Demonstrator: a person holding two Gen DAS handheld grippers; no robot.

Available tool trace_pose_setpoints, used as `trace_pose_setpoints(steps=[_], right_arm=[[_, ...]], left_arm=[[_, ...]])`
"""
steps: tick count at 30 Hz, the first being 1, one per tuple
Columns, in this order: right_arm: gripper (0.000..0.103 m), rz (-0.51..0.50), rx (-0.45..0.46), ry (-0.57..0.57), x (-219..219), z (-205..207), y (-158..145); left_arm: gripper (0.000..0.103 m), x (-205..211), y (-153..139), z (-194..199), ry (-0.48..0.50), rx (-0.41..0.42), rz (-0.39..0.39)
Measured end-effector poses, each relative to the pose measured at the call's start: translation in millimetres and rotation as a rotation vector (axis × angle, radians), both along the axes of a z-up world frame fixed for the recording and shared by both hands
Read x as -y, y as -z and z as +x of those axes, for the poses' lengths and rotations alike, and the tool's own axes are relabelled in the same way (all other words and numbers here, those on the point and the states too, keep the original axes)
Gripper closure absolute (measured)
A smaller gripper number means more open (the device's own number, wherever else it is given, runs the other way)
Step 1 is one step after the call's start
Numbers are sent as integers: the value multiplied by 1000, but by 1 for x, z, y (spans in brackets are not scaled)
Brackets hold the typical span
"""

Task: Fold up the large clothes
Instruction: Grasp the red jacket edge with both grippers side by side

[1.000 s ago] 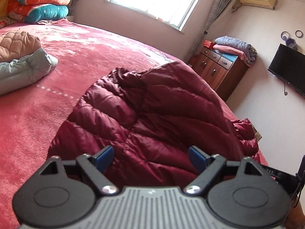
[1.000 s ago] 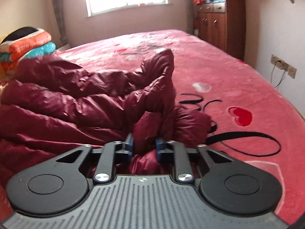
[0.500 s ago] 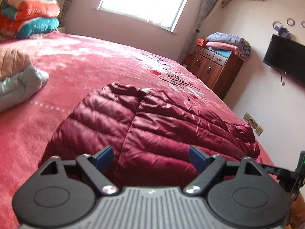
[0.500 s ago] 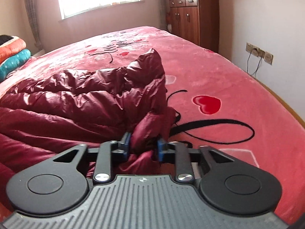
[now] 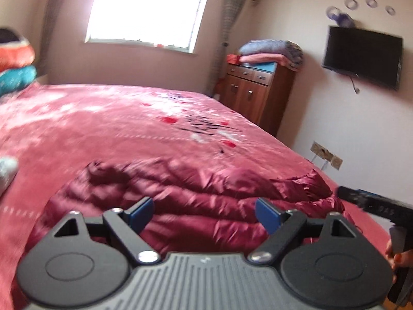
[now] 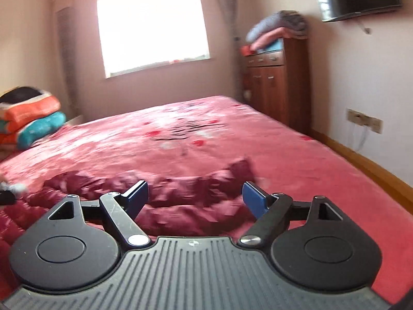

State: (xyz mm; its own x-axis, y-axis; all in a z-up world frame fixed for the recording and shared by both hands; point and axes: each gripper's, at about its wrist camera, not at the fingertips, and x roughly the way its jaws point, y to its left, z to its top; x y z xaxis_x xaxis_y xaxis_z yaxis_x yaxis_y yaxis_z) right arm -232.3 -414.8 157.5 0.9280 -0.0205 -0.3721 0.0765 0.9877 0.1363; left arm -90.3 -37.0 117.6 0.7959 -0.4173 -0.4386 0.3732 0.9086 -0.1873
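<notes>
The jacket lies bunched and roughly folded over on the bed. Left tongs gape empty; right tongs just sprang apart, nothing between them. Tidier folds probably remain.

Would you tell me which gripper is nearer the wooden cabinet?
Right. The right gripper is over the jacket's cabinet-side edge; the left gripper is farther from the wooden cabinet.

home bedroom, large bed under red blanket, wooden dresser, wall-mounted tv, curtained window
</notes>
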Motion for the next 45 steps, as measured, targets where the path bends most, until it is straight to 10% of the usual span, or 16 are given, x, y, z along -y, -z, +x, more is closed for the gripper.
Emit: trace_pose_setpoints(steps=[13,45], right_arm=[[3,26,-198,-40,-3,87,47],[0,-47,-270,13,-12,156,106]], left_arm=[[17,44,40,76,17,-26,190],[6,40,108,124,-120,-63,195]])
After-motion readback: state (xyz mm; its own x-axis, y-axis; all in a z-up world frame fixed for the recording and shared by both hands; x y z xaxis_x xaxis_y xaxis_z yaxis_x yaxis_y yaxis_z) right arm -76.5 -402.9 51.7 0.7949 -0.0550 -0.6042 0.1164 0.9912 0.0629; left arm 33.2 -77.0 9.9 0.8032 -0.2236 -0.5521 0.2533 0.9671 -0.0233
